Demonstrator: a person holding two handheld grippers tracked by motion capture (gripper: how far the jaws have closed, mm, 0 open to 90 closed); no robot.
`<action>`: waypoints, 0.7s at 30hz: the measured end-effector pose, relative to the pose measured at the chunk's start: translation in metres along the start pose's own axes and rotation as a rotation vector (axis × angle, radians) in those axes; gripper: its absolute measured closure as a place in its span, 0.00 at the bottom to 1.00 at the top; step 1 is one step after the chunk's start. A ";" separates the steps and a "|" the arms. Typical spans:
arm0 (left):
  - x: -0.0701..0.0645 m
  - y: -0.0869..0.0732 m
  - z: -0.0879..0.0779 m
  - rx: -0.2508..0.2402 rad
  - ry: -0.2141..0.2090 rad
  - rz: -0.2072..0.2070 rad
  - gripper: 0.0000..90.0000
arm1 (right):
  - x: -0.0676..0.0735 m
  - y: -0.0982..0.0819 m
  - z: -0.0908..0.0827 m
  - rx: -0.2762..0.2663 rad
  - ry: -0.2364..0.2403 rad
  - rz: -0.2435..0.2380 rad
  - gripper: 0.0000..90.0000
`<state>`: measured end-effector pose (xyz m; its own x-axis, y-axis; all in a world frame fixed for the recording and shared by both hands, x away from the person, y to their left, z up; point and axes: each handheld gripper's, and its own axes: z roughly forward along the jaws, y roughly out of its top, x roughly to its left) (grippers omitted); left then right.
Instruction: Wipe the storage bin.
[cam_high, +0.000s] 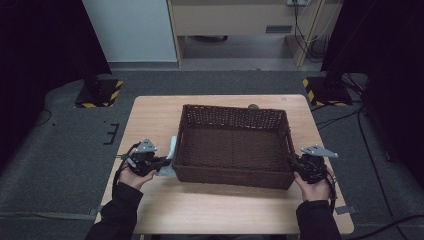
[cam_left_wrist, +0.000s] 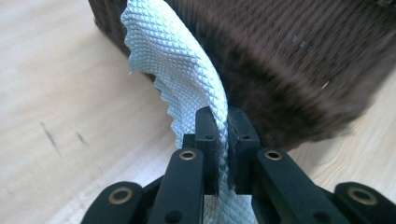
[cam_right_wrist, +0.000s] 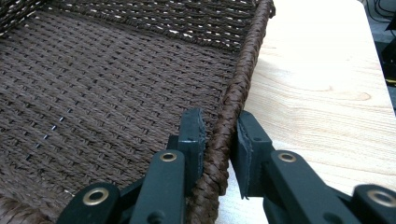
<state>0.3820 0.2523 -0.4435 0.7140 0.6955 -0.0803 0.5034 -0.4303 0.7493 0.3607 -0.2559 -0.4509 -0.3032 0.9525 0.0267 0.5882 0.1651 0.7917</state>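
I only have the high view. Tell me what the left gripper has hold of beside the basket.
Observer: The left gripper is shut on a pale cloth with a diamond texture and a zigzag edge.
Operator: Now report the right one.
Observer: The right gripper has its jaws on either side of the braided rim of the basket, one inside, one outside.
Operator: Say whether the cloth is in the basket.
Observer: No, it hangs outside, next to the basket's outer wall.
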 end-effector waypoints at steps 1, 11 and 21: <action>-0.001 0.003 -0.005 -0.008 0.002 0.007 0.93 | 0.000 0.000 0.000 0.000 -0.005 0.001 0.84; -0.010 -0.008 -0.004 0.023 0.001 0.005 0.93 | 0.003 -0.001 -0.001 0.002 -0.027 0.003 0.84; -0.020 -0.020 -0.002 0.060 0.038 -0.012 0.93 | 0.004 -0.001 -0.002 0.007 -0.029 0.000 0.84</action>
<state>0.3570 0.2484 -0.4552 0.6893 0.7217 -0.0632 0.5407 -0.4545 0.7079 0.3580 -0.2530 -0.4502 -0.2817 0.9595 0.0090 0.5936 0.1669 0.7873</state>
